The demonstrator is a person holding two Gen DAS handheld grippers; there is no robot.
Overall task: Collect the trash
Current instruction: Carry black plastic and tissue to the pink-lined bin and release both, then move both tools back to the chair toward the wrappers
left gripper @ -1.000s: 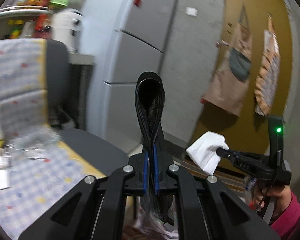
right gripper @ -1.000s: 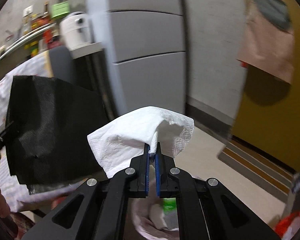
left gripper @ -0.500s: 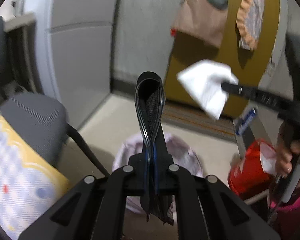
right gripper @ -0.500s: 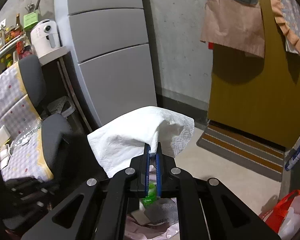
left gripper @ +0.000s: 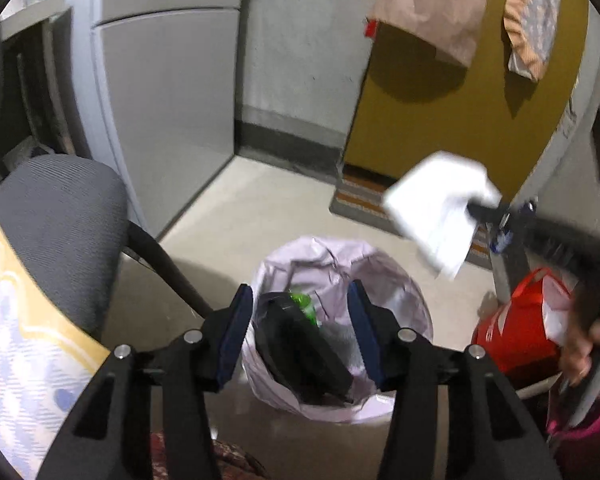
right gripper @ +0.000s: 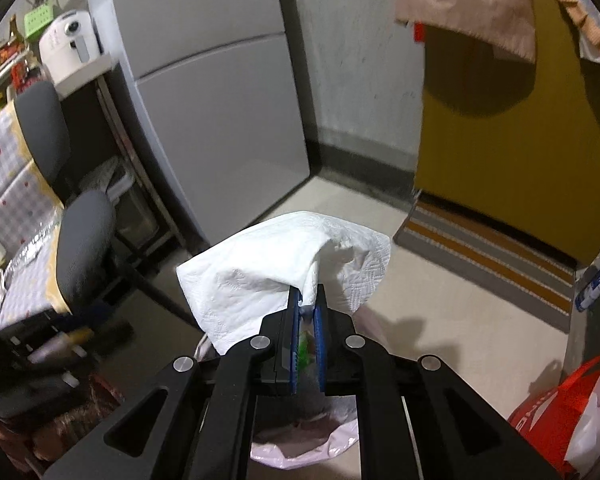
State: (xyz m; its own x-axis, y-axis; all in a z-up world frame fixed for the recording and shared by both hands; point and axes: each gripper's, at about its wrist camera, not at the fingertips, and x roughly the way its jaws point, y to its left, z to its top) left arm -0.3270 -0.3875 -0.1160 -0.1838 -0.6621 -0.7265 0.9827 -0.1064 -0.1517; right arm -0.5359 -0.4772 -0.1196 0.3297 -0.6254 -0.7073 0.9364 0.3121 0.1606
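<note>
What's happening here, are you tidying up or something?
A person is binning trash with two hand-held grippers. The left gripper has just opened its fingers above the lined trash bin, and the black cloth lies inside. The right gripper holds a white paper towel nearby, not yet dropped.

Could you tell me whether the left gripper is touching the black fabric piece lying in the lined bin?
Apart. In the left wrist view the left gripper has just been opening; its jaws stand wide, nothing between them, and the black fabric piece lies below inside the bin.
</note>
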